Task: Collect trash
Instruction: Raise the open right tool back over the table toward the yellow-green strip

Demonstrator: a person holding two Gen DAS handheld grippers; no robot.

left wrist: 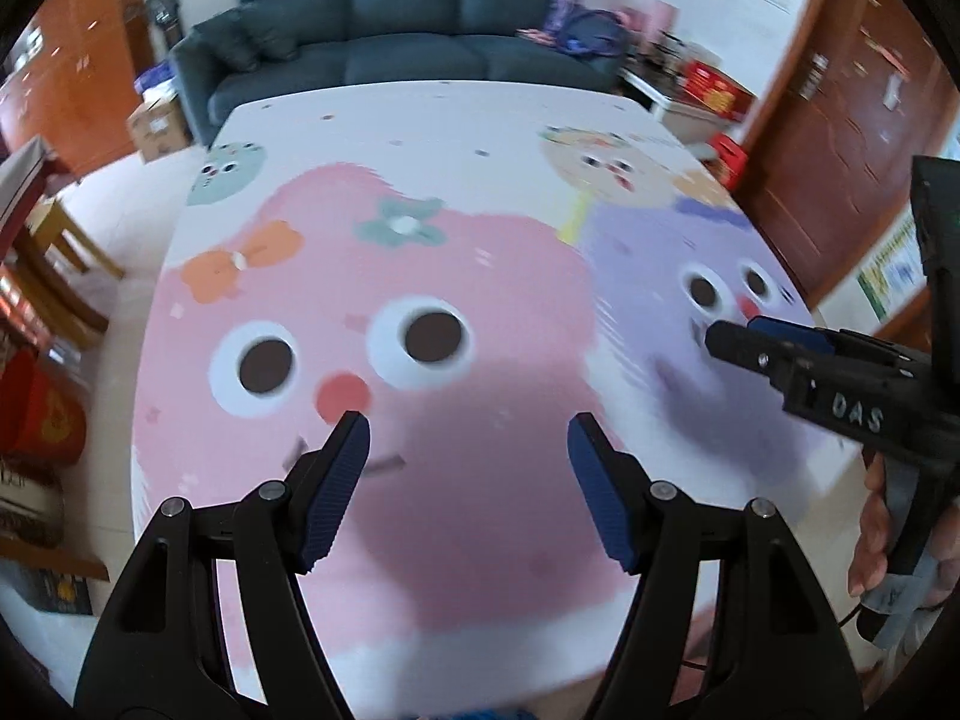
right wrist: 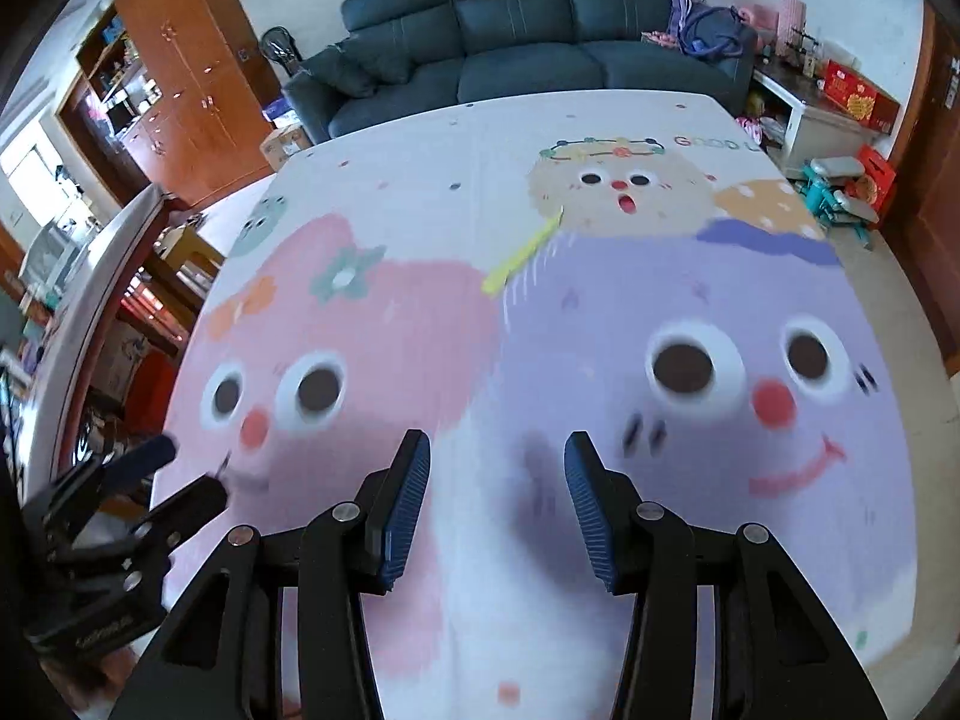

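Note:
No piece of trash shows in either view. My left gripper (left wrist: 468, 426) is open and empty, held above the table (left wrist: 420, 114) over the pink cartoon face (left wrist: 384, 324) of the printed cover. My right gripper (right wrist: 498, 444) is open and empty above the border between the pink face and the purple face (right wrist: 708, 360). The right gripper also shows at the right edge of the left wrist view (left wrist: 738, 336), held in a hand. The left gripper shows at the lower left of the right wrist view (right wrist: 180, 474).
A dark blue sofa (right wrist: 528, 18) stands behind the table. Wooden cabinets (right wrist: 180, 78) and cardboard boxes (left wrist: 159, 120) are at the left. A white low bench with red boxes (right wrist: 852, 90) and a small teal stool (right wrist: 834, 192) are at the right. A wooden door (left wrist: 852, 96) is at the far right.

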